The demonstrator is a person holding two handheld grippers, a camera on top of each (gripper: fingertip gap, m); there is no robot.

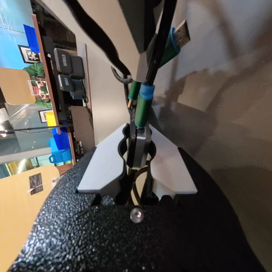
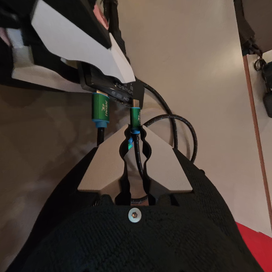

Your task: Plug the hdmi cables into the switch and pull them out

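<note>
My left gripper point(image 1: 137, 128) is shut on the flat grey-and-black HDMI switch point(image 1: 138, 148), held edge-on. One green HDMI plug point(image 1: 143, 108) sits fully in the switch. A second green plug point(image 1: 133, 91) has its gold tip showing at the port. A third plug point(image 1: 176, 41) hangs loose with its metal end bare. In the right wrist view, my right gripper point(image 2: 135, 126) is shut on the rear of the second green plug point(image 2: 135, 116), whose tip meets the black switch point(image 2: 128, 91). The seated plug point(image 2: 100, 108) is to its left. The left gripper's white fingers point(image 2: 82, 48) clamp the switch from the upper left.
Black braided cables point(image 2: 189, 132) loop right of the switch over a beige tabletop point(image 2: 191, 58). Black power adapters point(image 1: 67, 63) lie at the table's far edge, with blue and yellow bins point(image 1: 60, 139) beyond. A red object point(image 2: 253, 242) is at the lower right.
</note>
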